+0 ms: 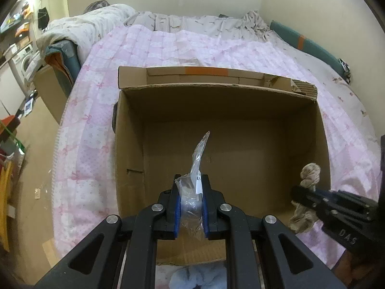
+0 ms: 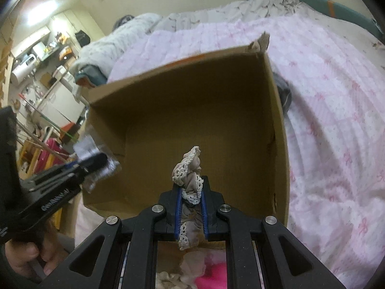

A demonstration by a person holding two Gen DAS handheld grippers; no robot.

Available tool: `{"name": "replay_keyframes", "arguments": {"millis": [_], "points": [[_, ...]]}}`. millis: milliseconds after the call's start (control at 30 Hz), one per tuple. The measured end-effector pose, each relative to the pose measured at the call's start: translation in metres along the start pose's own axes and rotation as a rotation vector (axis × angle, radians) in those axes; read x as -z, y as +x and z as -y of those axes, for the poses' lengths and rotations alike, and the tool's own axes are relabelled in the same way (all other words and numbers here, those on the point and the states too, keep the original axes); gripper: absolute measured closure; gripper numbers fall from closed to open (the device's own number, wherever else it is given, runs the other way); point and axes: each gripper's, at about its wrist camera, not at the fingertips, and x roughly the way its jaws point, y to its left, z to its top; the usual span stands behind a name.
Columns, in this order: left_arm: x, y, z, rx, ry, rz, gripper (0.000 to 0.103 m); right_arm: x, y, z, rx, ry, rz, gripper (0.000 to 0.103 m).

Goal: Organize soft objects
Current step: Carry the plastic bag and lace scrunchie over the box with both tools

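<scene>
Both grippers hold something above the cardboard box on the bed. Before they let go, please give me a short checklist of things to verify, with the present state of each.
1. Left gripper grips the clear plastic bag: ok, the blue pads press on it.
2. Right gripper grips the beige lace-trimmed cloth: ok, it is clamped between the pads.
3. Cardboard box is open at the top: ok, the far flap stands up.
4. Box floor is free to receive items: ok, the visible part looks bare; the near edge is hidden by the grippers.
5. Both items are over the opening: the bag ok; the cloth, near the box's right wall, cannot tell.
6. The grippers stand apart from each other: ok.
</scene>
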Motion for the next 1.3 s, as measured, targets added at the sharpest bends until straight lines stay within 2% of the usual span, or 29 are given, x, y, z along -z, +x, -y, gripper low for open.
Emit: {"name": "replay_keyframes", "arguments": {"millis": [233,500,1067,1133,1233,1300], "points": [[0.001,0.004,-0.004,0.001,-0.025,-0.012,0.090,0.003,0.008,0.001,0.024,-0.004,-0.024,0.088],[0.004,0.009,-0.007,0.003,-0.059,-0.043,0.090,0.001,0.008,-0.002,0.054,-0.025,-0.011,0.088],[0.007,0.009,-0.001,0.025,-0.051,-0.047,0.089,0.002,0.012,-0.006,0.066,-0.019,-0.007,0.088],[0.007,0.011,-0.002,0.026,-0.057,-0.057,0.088,0.002,0.012,-0.006,0.069,-0.019,-0.006,0.088],[0.008,0.014,-0.003,0.023,-0.064,-0.068,0.081,0.001,0.011,-0.005,0.075,-0.016,0.000,0.087],[0.008,0.013,-0.002,0.026,-0.064,-0.064,0.071,0.002,0.010,-0.005,0.071,-0.014,0.004,0.085]]}}
